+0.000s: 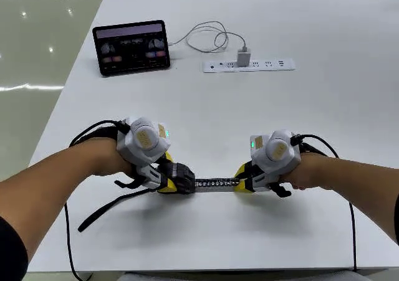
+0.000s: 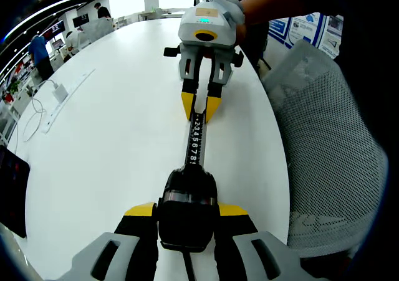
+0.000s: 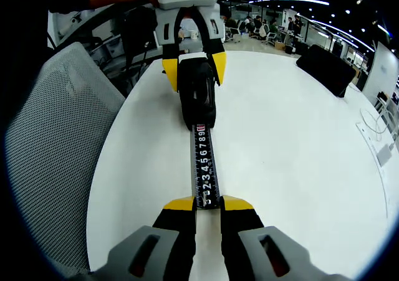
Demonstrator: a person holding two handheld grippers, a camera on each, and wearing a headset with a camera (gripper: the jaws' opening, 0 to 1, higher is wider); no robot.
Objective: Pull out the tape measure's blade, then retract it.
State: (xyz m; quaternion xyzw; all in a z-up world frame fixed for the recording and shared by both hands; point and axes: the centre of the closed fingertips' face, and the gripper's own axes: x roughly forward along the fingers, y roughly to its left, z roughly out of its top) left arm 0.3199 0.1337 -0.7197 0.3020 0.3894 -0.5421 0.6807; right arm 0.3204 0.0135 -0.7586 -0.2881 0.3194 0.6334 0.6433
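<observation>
White table (image 1: 218,106), blade (image 3: 204,162) numbered 2–9

Counts, head view: 2 tools, left tool (image 1: 176,182) and right tool (image 1: 243,184), both low centre of the frame. 1 tape measure (image 1: 182,177), with 1 blade (image 1: 215,182) out of it. Upper left: 1 tablet (image 1: 131,47). Upper centre: 1 power strip (image 1: 249,65), 1 charger (image 1: 243,58) plugged into it, 1 cable (image 1: 202,37). 1 desk (image 1: 299,125). Left gripper view, right side: 1 mesh chair (image 2: 324,150).
</observation>
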